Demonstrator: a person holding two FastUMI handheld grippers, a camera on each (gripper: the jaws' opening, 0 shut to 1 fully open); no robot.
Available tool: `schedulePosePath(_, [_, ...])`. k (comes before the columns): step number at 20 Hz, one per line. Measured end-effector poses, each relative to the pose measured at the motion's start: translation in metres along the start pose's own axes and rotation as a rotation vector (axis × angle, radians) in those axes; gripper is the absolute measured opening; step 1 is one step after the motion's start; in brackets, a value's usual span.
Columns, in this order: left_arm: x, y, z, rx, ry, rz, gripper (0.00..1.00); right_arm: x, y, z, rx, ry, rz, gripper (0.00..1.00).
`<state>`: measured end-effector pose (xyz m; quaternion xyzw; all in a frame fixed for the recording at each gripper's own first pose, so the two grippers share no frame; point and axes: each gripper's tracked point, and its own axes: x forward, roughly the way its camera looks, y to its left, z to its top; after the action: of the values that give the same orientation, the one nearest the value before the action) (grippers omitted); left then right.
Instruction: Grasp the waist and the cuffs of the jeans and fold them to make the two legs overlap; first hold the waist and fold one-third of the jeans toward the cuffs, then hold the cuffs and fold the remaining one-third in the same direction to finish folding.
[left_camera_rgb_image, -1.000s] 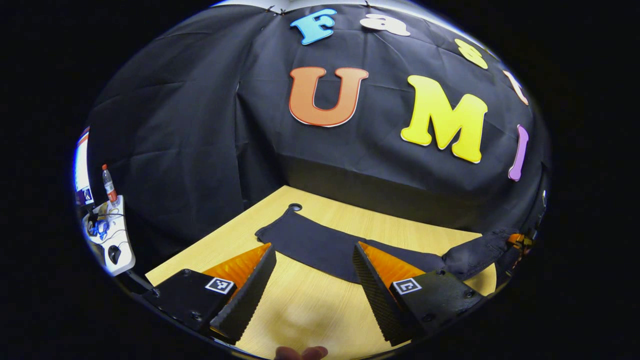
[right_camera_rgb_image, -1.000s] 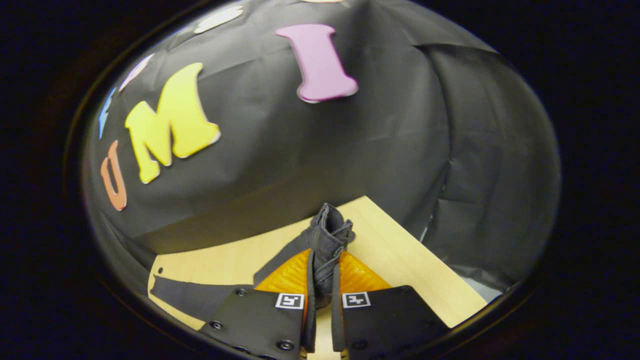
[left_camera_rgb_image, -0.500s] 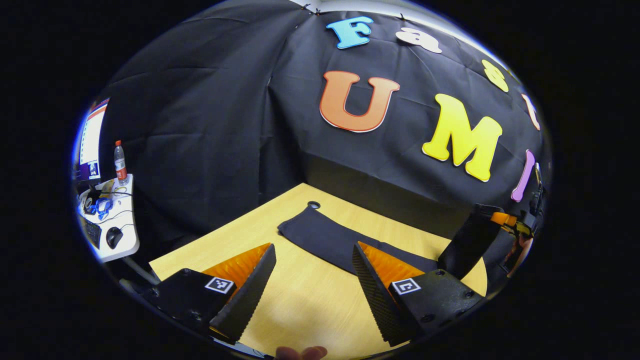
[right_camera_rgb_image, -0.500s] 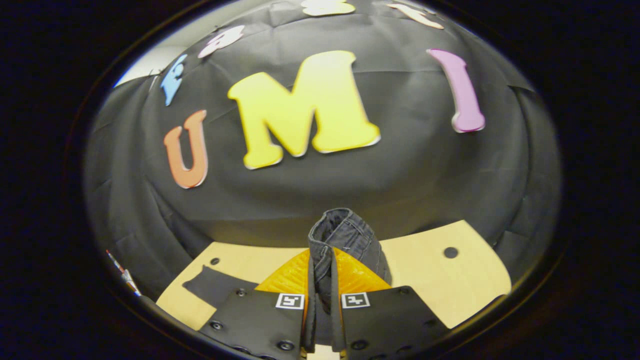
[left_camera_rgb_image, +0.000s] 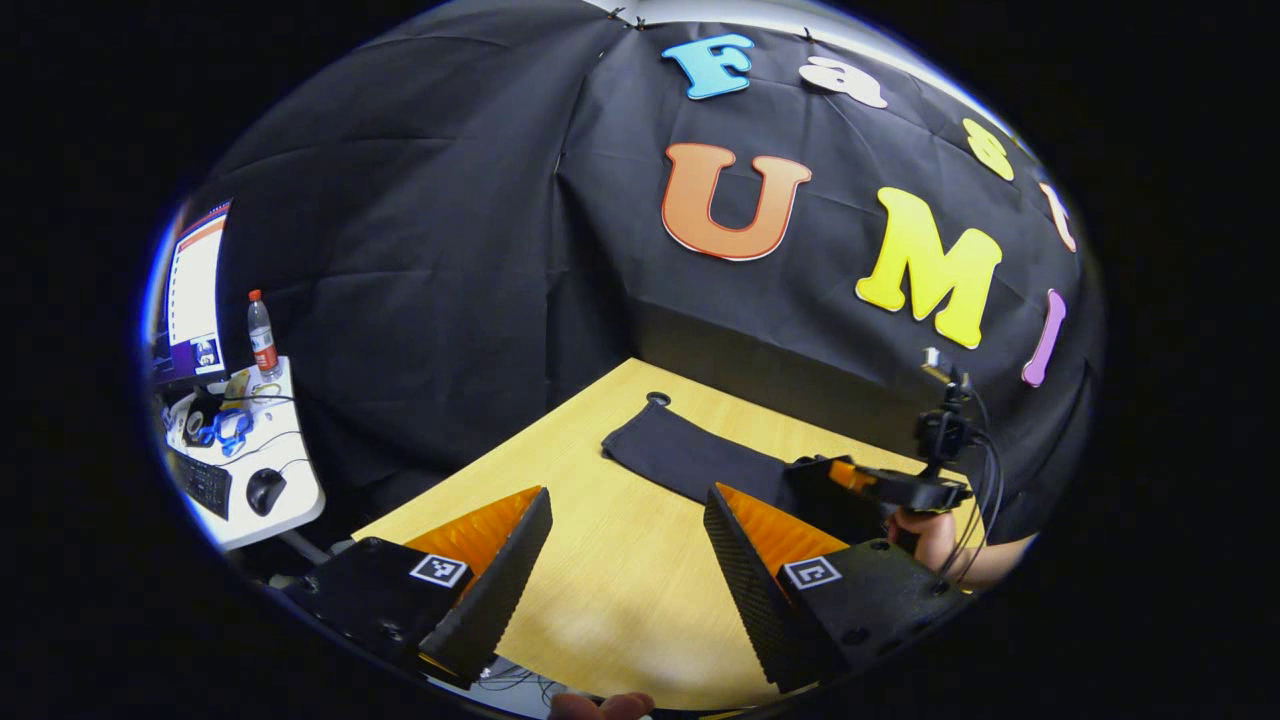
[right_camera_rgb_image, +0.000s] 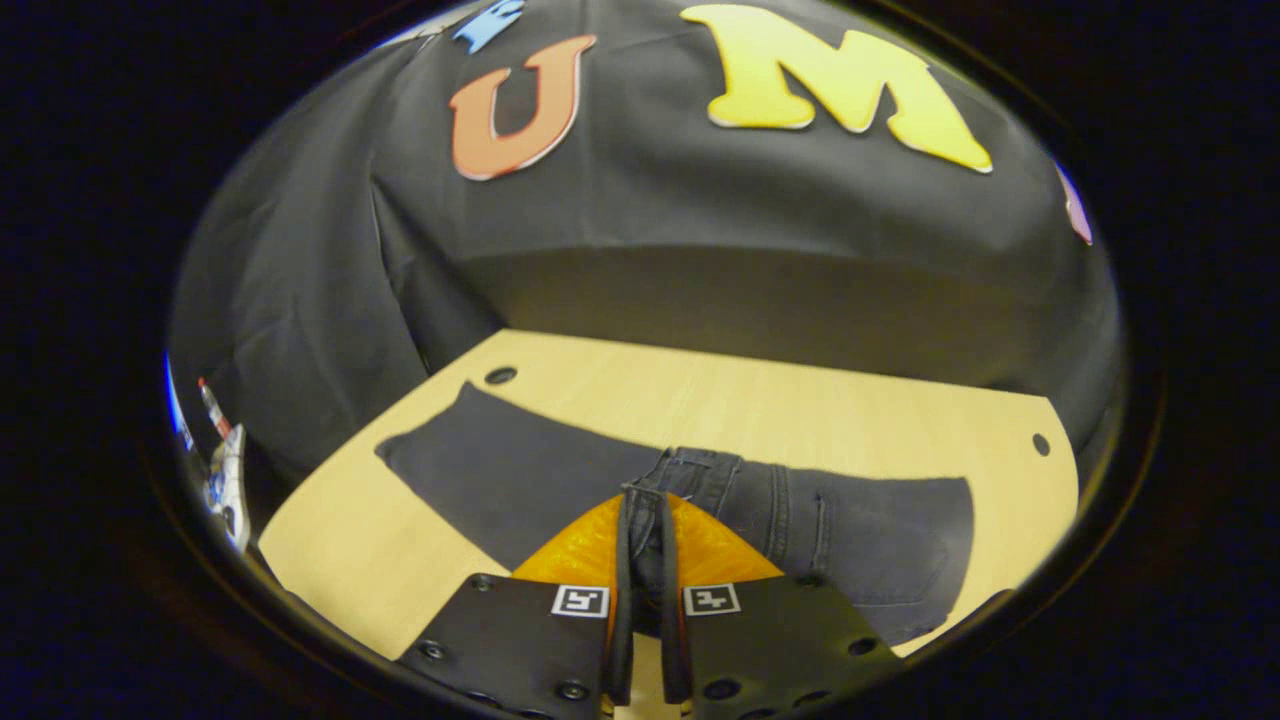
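The dark jeans (right_camera_rgb_image: 520, 475) lie on the wooden table (right_camera_rgb_image: 760, 400), legs overlapped and cuffs toward the far left corner. My right gripper (right_camera_rgb_image: 641, 520) is shut on the waist (right_camera_rgb_image: 700, 472), which is folded over onto the legs. In the left gripper view the jeans (left_camera_rgb_image: 690, 455) stretch from the table's corner hole toward the right, where the right gripper (left_camera_rgb_image: 870, 480) and the hand holding it press on the folded waist end. My left gripper (left_camera_rgb_image: 625, 560) hovers open over bare table near the front edge, short of the jeans.
A side desk (left_camera_rgb_image: 240, 470) with a keyboard, a mouse, a bottle (left_camera_rgb_image: 262, 335) and a monitor (left_camera_rgb_image: 195, 290) stands off the table's left. Cable holes (right_camera_rgb_image: 1041, 443) sit in the table's far corners. Black cloth walls close the back.
My right gripper has swung the waist up and over toward the cuffs, laying it down on the legs. My left gripper has drawn back from the jeans, still open.
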<state>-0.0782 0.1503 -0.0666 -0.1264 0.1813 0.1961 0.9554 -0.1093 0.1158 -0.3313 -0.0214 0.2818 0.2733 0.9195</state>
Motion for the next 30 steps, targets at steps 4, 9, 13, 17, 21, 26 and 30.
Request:
schedulePosePath(4, [-0.003,0.014,-0.007,-0.041,0.018,0.012,0.99,0.024,0.011,-0.048,-0.079,0.131,0.019,0.13])
schedulePosePath(9, [0.008,0.024,-0.004,-0.088,0.022,0.011,0.99,0.020,0.024,-0.054,-0.088,0.163,0.103,0.32])
schedulePosePath(13, [0.030,0.030,0.003,-0.128,0.022,0.005,0.99,-0.017,0.032,-0.041,-0.100,0.130,0.119,0.73])
schedulePosePath(17, [0.075,0.029,0.002,-0.231,0.053,-0.030,0.99,-0.087,0.029,-0.004,-0.096,0.045,0.135,0.88])
schedulePosePath(21, [0.148,0.012,-0.013,-0.525,0.172,-0.130,0.98,-0.163,0.006,0.029,-0.104,-0.015,0.119,0.87])
schedulePosePath(26, [0.234,-0.011,-0.027,-0.920,0.344,-0.193,0.99,-0.228,-0.063,0.042,-0.088,-0.046,-0.028,0.91])
schedulePosePath(30, [0.258,-0.014,-0.036,-0.946,0.391,-0.173,0.99,-0.254,-0.110,0.023,-0.005,-0.009,-0.144,0.91])
